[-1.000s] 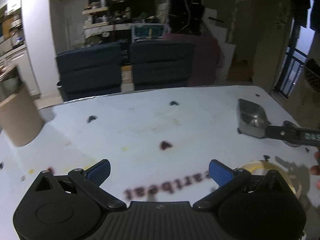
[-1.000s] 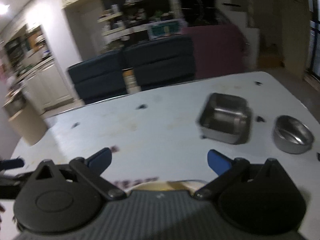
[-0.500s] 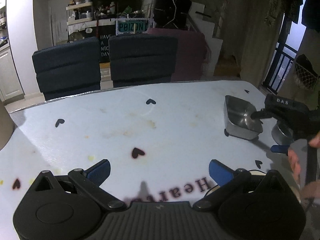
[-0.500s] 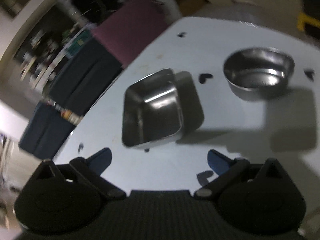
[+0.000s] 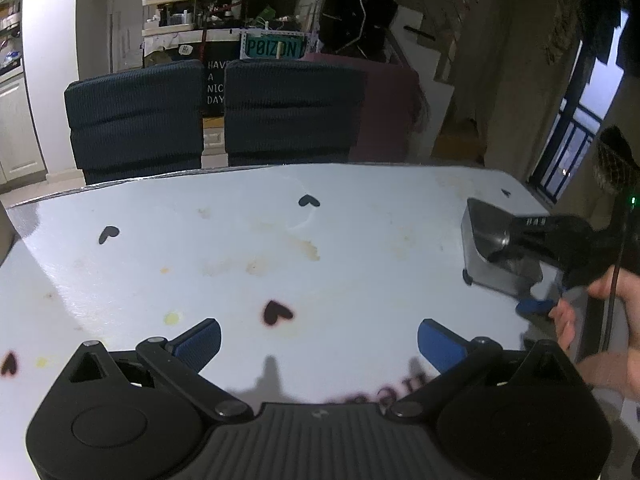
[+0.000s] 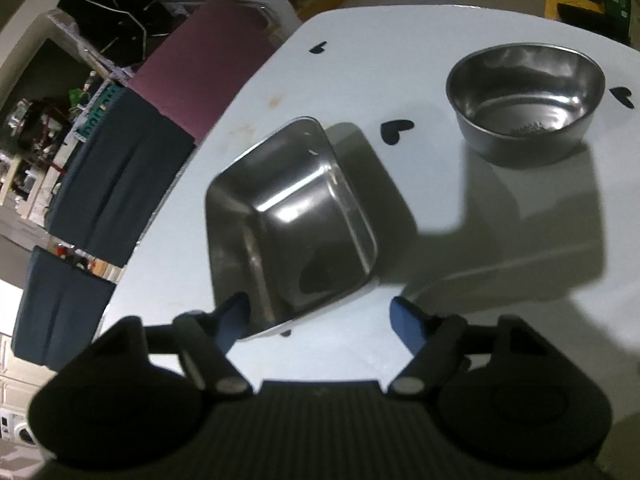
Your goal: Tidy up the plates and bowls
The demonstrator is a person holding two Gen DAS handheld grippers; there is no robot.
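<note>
A square steel tray stands on the pale table, with a round steel bowl to its right. My right gripper is down at the tray's near corner and its jaws are closing. One blue finger is over the tray's inside, the other lies outside on the table, and the pads do not press on the wall. In the left wrist view the tray sits at the far right with the right gripper on it. My left gripper hangs open over bare table with nothing between its fingers.
Two dark blue chairs and a maroon one stand beyond the table's far edge. Black heart marks and stains dot the cloth. A person's hand holds the right gripper at the table's right side.
The right gripper rolled and came down onto the square tray's near corner, and its fingers have drawn closer together. The left gripper sank a little; the yellowish plate beside it has left its view.
</note>
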